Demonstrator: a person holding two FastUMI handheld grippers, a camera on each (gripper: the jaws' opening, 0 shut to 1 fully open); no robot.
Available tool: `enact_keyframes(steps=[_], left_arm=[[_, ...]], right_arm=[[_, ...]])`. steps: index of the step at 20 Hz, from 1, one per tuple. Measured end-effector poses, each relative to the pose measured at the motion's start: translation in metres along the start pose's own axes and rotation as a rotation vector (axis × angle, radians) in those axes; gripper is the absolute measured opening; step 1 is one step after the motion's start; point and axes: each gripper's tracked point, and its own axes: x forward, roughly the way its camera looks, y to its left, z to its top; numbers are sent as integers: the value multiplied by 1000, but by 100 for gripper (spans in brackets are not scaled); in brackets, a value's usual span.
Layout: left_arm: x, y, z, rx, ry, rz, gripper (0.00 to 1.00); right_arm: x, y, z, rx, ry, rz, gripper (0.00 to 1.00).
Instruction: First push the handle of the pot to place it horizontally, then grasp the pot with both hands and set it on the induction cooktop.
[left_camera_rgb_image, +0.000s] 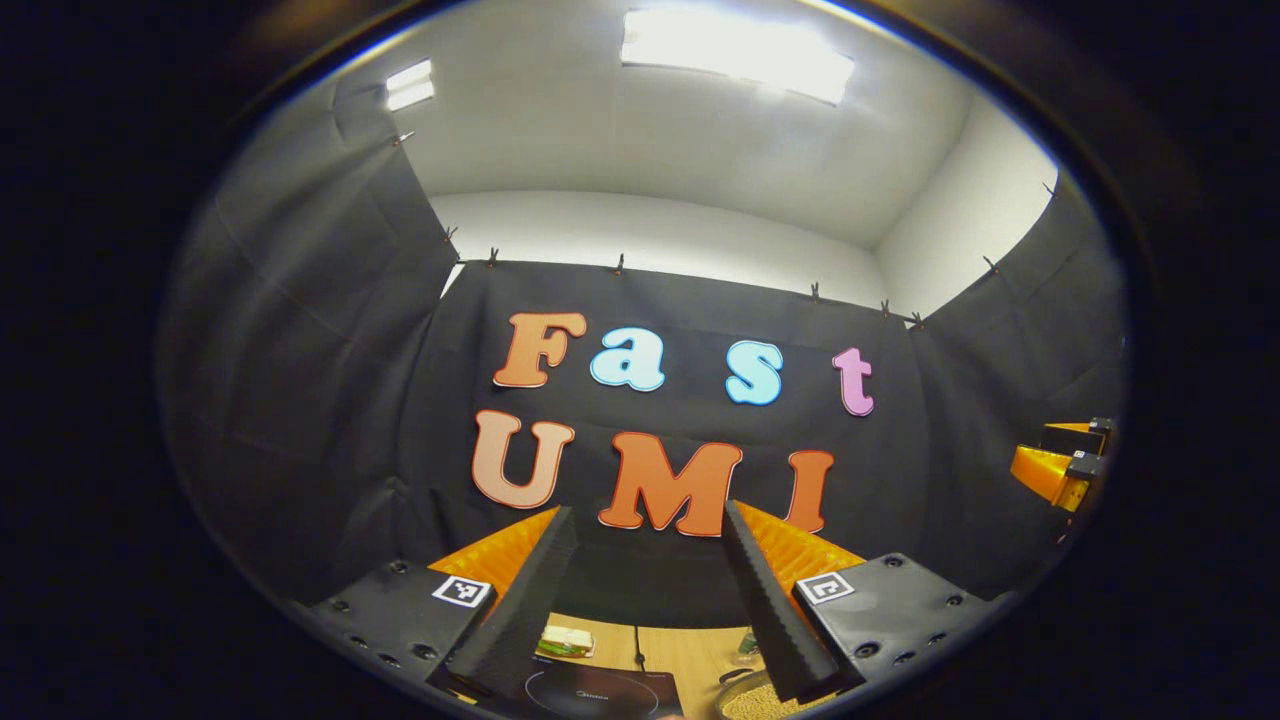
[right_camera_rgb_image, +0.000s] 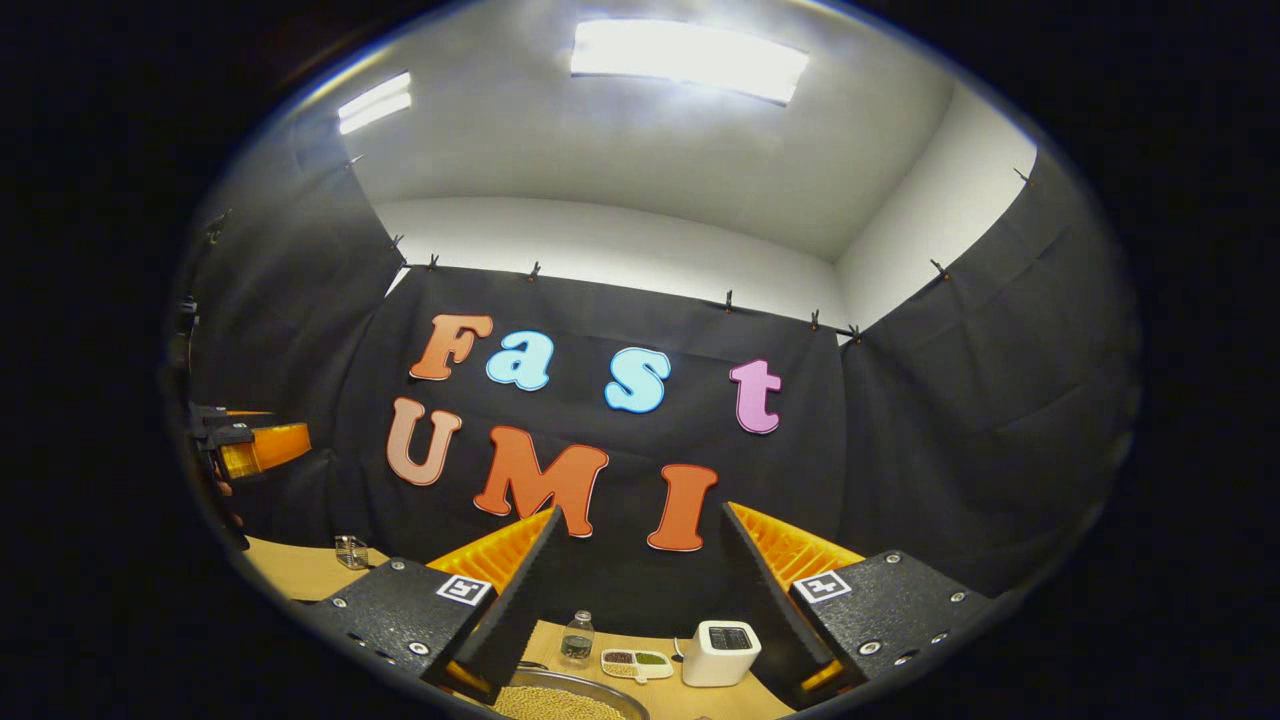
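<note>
In the left gripper view my left gripper (left_camera_rgb_image: 648, 510) is open, held high and facing the booth wall. Low between its fingers lie the black induction cooktop (left_camera_rgb_image: 600, 692) and, to its right, the edge of the pot (left_camera_rgb_image: 762, 702) filled with pale beans. In the right gripper view my right gripper (right_camera_rgb_image: 640, 510) is open too, with nothing between its fingers. The metal pot (right_camera_rgb_image: 560, 702) of beans peeks up at the bottom edge below it. Each gripper appears at the side of the other's view: the right gripper (left_camera_rgb_image: 1060, 465) and the left gripper (right_camera_rgb_image: 250, 447). The pot's handle is hidden.
On the wooden table (right_camera_rgb_image: 300, 570) behind the pot stand a small bottle (right_camera_rgb_image: 577, 637), a flat dish with compartments (right_camera_rgb_image: 637, 662) and a white box-shaped device (right_camera_rgb_image: 722, 652). A small clear container (right_camera_rgb_image: 350, 551) sits far left. A sandwich-like item (left_camera_rgb_image: 566, 642) lies behind the cooktop.
</note>
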Motion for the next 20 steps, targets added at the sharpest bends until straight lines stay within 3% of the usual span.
enact_keyframes(steps=[17,20], left_arm=[[-12,-16,2,39,-2,-34,98],[-14,-20,-6,31,17,-47,92]], right_arm=[[-8,0,-16,45,41,11,94],[-9,0,-26,57,64,17,94]])
